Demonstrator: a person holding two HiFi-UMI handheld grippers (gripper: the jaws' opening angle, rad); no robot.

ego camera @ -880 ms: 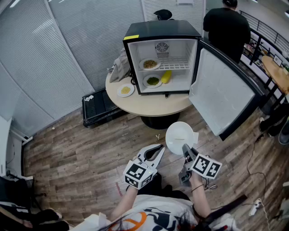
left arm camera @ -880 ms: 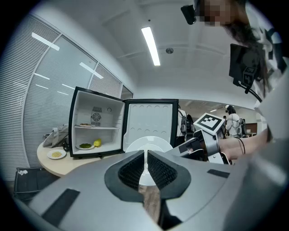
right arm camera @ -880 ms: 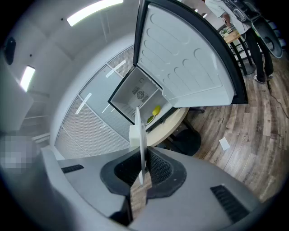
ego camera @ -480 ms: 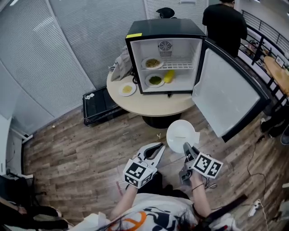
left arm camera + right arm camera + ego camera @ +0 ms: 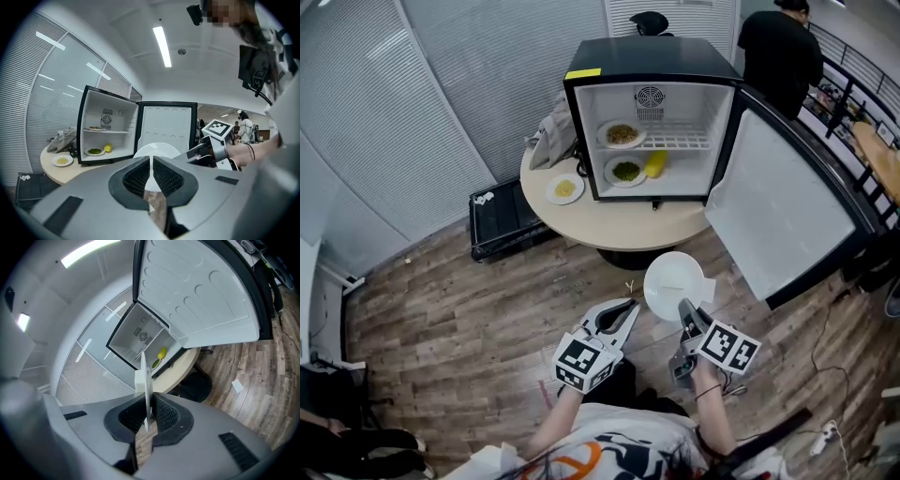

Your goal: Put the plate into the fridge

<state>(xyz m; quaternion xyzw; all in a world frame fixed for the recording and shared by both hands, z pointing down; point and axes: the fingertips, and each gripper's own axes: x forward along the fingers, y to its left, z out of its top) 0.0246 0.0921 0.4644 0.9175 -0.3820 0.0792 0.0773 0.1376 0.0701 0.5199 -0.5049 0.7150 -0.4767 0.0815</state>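
My right gripper (image 5: 684,310) is shut on the near rim of an empty white plate (image 5: 673,285), held out over the wooden floor in front of the round table (image 5: 623,223). In the right gripper view the plate (image 5: 146,378) stands edge-on between the pads. My left gripper (image 5: 629,308) hangs shut beside it on the left, with nothing in it. The black mini fridge (image 5: 652,58) stands on the table with its door (image 5: 780,212) swung wide to the right. In the left gripper view the plate (image 5: 157,150) shows beyond my own jaws, with the fridge (image 5: 106,129) behind.
Inside the fridge are a plate of food (image 5: 622,134) on the wire shelf, a plate of greens (image 5: 625,172) and a yellow item (image 5: 655,163) below. Another food plate (image 5: 564,189) sits on the table left of the fridge. A person (image 5: 780,56) stands behind. A black case (image 5: 502,221) lies on the floor.
Both grippers and the plate stay almost where they were. The view has shifted a little, so the fridge and its door sit slightly further right in the picture.
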